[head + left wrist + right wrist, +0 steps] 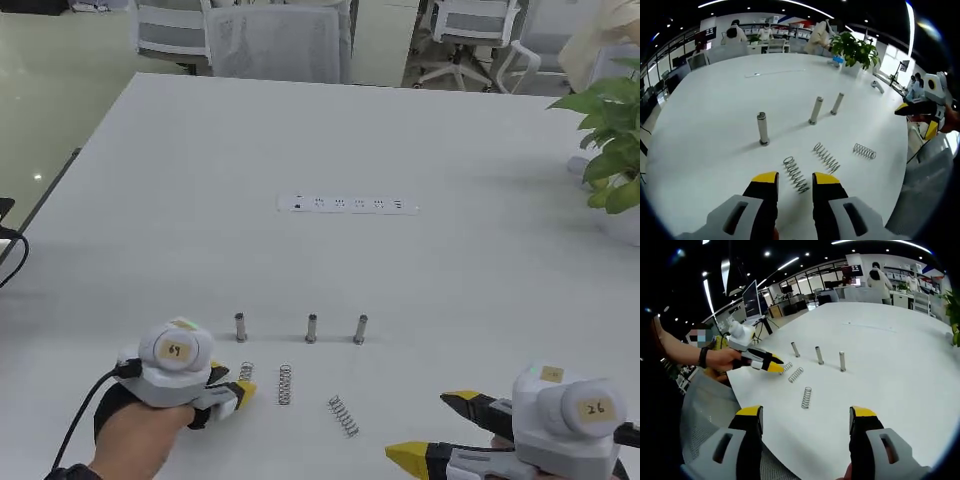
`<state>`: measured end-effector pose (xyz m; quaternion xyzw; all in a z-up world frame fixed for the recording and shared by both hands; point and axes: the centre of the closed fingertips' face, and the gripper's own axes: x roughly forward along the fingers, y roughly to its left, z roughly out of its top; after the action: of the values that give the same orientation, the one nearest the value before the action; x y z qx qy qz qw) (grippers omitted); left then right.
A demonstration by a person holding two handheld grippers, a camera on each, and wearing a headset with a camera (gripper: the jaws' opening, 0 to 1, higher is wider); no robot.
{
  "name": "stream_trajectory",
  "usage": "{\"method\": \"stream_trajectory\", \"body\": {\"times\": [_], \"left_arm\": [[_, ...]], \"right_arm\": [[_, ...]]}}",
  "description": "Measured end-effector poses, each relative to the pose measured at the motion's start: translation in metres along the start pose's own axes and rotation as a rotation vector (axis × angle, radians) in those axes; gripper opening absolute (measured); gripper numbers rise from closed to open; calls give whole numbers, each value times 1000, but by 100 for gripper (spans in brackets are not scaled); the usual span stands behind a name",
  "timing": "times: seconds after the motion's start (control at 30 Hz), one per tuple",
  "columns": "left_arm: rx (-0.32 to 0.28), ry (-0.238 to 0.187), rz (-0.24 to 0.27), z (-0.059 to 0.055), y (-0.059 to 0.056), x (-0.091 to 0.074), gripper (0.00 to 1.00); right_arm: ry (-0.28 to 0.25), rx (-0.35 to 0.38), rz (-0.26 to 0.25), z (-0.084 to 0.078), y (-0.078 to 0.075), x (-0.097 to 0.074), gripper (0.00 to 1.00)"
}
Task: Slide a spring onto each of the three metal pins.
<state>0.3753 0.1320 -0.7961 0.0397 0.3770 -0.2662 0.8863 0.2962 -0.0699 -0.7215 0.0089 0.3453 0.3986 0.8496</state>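
Note:
Three short metal pins stand upright in a row on the white table: left pin (241, 327), middle pin (311, 328), right pin (360, 329). In front of them lie three loose springs (246, 371) (285, 384) (343, 415). My left gripper (235, 392) is low over the table and open, its yellow tips on either side of the near end of the left spring (795, 175). The pins (762, 129) rise just beyond it. My right gripper (425, 428) is wide open at the front right, holding nothing, with the nearest spring (806, 397) ahead of it.
A white power strip (347, 204) lies flat at the table's middle. A potted plant (610, 160) stands at the right edge. Office chairs (275, 40) line the far side. A black cable (10, 250) hangs at the left edge.

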Motion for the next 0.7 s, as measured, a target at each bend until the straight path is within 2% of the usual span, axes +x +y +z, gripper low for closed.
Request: {"method": "stream_trajectory", "body": {"times": [0.33, 0.47, 0.5, 0.53, 0.57, 0.63, 0.7], "left_arm": [[54, 43, 6, -5, 1, 6, 12], [70, 74, 15, -11, 3, 9, 11], [83, 64, 21, -9, 5, 9, 9], [96, 84, 30, -12, 7, 7, 5], [108, 86, 35, -12, 8, 7, 3], [106, 86, 25, -12, 6, 6, 3], [131, 95, 27, -13, 8, 4, 3]], "right_arm": [[0, 0, 1, 0, -1, 0, 69], [2, -6, 3, 1, -2, 0, 69], [2, -7, 3, 1, -2, 0, 69], [2, -8, 2, 2, -2, 0, 69], [1, -10, 1, 3, -2, 0, 69], [-3, -10, 2, 5, -2, 0, 68], [-2, -14, 2, 5, -2, 1, 68]]}}
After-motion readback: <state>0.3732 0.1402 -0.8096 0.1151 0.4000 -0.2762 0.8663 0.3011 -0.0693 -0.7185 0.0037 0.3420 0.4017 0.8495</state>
